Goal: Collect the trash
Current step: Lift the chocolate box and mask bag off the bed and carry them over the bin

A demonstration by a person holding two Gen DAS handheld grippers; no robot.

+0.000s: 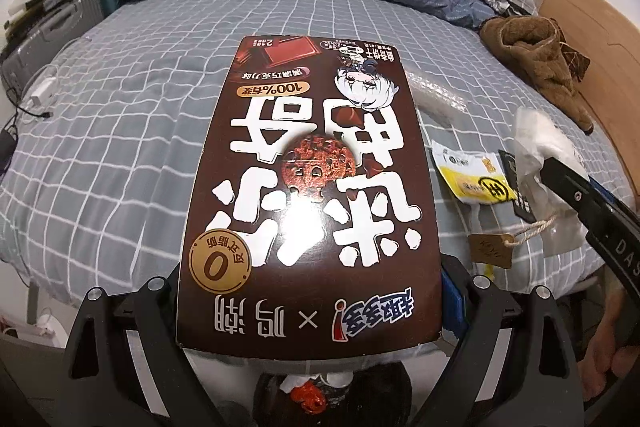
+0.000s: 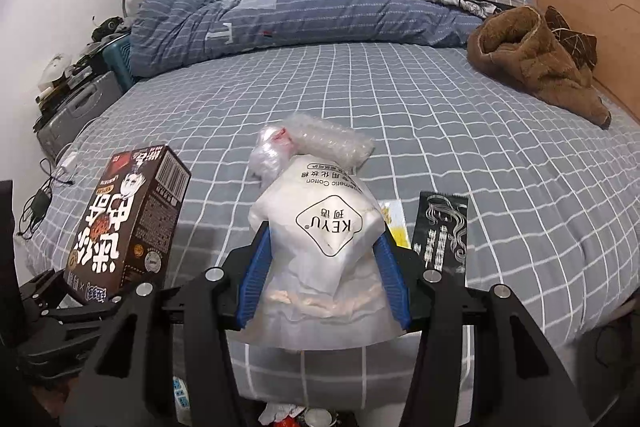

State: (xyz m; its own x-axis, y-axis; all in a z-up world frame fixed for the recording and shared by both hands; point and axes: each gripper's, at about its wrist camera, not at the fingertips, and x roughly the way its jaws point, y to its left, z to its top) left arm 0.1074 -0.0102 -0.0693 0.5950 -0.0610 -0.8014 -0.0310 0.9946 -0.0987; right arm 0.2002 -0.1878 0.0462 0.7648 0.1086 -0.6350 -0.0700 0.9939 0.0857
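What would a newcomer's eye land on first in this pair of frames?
The brown cookie box fills the left wrist view, clamped in the left gripper above the checked bedsheet. In the right wrist view, the right gripper squeezes a white cotton-pad bag, with bubble wrap on the bed beyond it.

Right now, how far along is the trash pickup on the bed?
Nothing looks visibly binned yet. In hand: the left gripper is shut on the brown cookie box, and the right gripper is shut on the clear plastic cotton-pad bag. Left on the checked grey bedsheet: the bubble wrap roll, black sachet, yellow wrapper and brown paper tag.
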